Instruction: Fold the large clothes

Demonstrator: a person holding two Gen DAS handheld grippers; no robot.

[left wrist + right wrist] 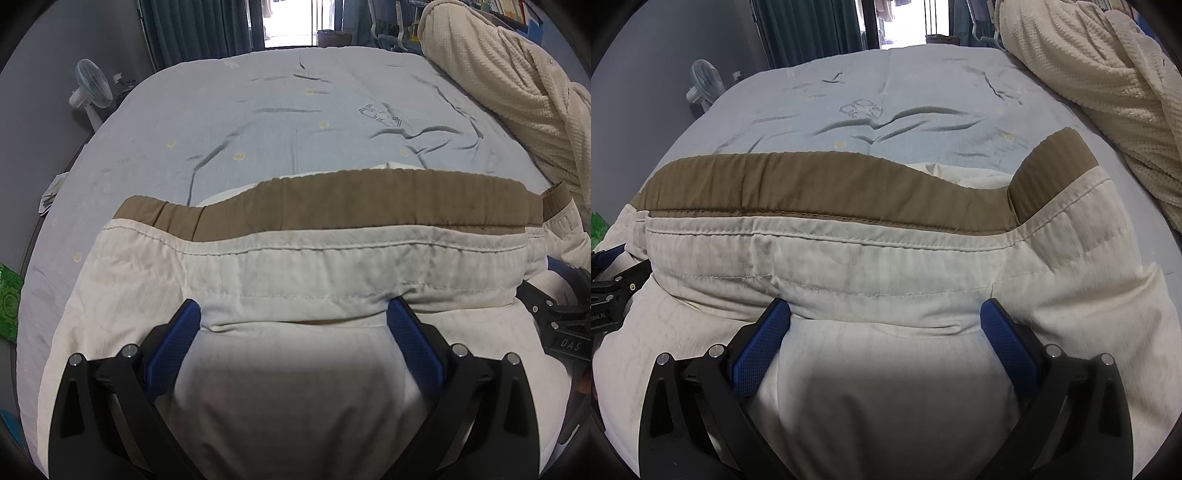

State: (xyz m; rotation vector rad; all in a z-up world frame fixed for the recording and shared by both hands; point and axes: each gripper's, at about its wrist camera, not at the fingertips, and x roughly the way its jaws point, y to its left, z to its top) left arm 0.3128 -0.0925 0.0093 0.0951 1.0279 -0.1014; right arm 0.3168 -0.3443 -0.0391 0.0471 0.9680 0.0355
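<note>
Garment [295, 266] bunches between both my spread claws; only left view catches green packet [9, 299] at nine o'clock.

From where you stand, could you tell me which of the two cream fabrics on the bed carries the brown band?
The smooth cream garment between both grippers' fingers carries the brown band. The waffle-knit blanket at the bed's right edge is plain cream throughout.
</note>
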